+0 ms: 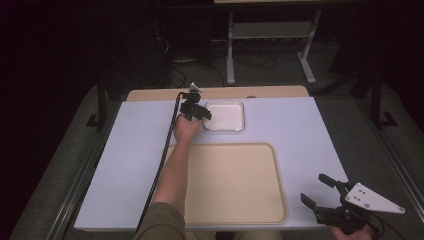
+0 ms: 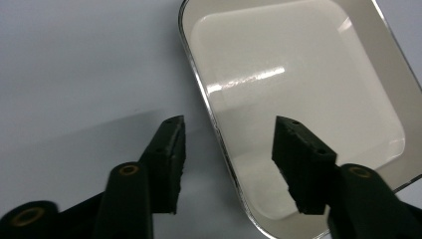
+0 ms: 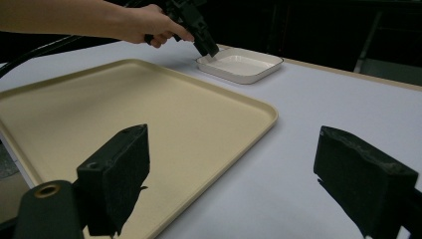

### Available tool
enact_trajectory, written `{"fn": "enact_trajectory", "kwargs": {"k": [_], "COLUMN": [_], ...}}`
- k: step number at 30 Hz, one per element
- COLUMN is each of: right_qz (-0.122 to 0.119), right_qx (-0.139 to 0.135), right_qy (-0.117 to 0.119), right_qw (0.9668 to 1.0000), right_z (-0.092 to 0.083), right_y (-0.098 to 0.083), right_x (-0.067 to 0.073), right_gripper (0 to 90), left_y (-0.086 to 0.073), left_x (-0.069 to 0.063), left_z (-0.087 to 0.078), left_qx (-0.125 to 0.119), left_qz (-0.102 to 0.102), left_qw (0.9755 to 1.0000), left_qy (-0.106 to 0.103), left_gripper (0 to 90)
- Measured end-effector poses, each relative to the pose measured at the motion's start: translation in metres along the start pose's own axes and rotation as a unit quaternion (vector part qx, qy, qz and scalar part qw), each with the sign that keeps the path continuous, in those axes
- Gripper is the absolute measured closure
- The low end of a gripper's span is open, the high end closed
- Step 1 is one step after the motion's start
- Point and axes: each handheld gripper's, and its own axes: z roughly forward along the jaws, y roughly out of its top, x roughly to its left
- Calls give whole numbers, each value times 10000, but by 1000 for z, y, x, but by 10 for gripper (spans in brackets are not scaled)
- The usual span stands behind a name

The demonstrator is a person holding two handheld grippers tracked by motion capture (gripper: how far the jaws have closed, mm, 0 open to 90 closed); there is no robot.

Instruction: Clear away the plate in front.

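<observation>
1. White and shallow, the square dish [image 1: 224,115] sits on the far middle part of the bench [image 1: 310,135], just beyond the far edge of the big tray [image 1: 235,182] and apart from it.
2. Its rim is glossy and its inside is bare; the left tool view shows the near left rim of the dish [image 2: 298,99] running between the two black jaws.
3. At that rim the left tool [image 1: 196,111] points down, one jaw over the inside of the dish and the other outside over the bench.
4. Its jaws are part open and straddle the rim without pressing on it, so it has hold of nothing.
5. From the right tool view, the left tool [image 3: 199,35] tips down at the near left corner of the dish [image 3: 241,64], with the hand [image 3: 149,25] behind it.
6. Cream-coloured and flat, the tray lies on the near middle of the bench with nothing on it.
7. Over the near right corner of the bench, well apart from the dish, the right tool [image 1: 320,192] hangs with its jaws spread wide and nothing between them.
8. A lilac sheet covers the bench, with a strip of wood showing along its far edge.
</observation>
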Motion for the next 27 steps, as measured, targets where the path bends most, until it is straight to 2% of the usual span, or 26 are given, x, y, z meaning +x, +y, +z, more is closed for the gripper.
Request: {"fn": "enact_trajectory", "kwargs": {"k": [2, 7, 10, 15, 19, 23, 25, 27], "right_qz": [-4, -13, -6, -9, -21, -12, -23, -18], "right_qx": [7, 16, 12, 19, 26, 29, 20, 25], "right_qy": [4, 20, 22, 36, 40, 51, 55, 56], "right_qw": [10000, 10000, 10000, 10000, 10000, 10000, 10000, 10000], "right_z": [0, 0, 0, 0, 0, 0, 0, 0], "right_y": [0, 0, 0, 0, 0, 0, 0, 0], "right_x": [0, 1, 1, 1, 1, 1, 1, 1], "right_gripper": [135, 135, 135, 135, 135, 136, 136, 135], "left_y": [-1, 0, -1, -2, -3, -6, -8, -9], "left_x": [-2, -6, -5, -5, 1, 7, 9, 10], "left_z": [2, 3, 7, 7, 7, 8, 8, 6], "left_qx": [67, 0, 127, 108, 55, -86, -113, -201], "left_qz": [-25, -46, -129, -157, -422, -780, -829, -953], "left_qw": [10000, 9997, 9995, 9995, 9991, 9964, 9958, 9943], "left_qy": [64, 257, 275, 264, -8, -325, -363, -442], "left_gripper": [597, 696, 722, 797, 829, 880, 884, 886]}}
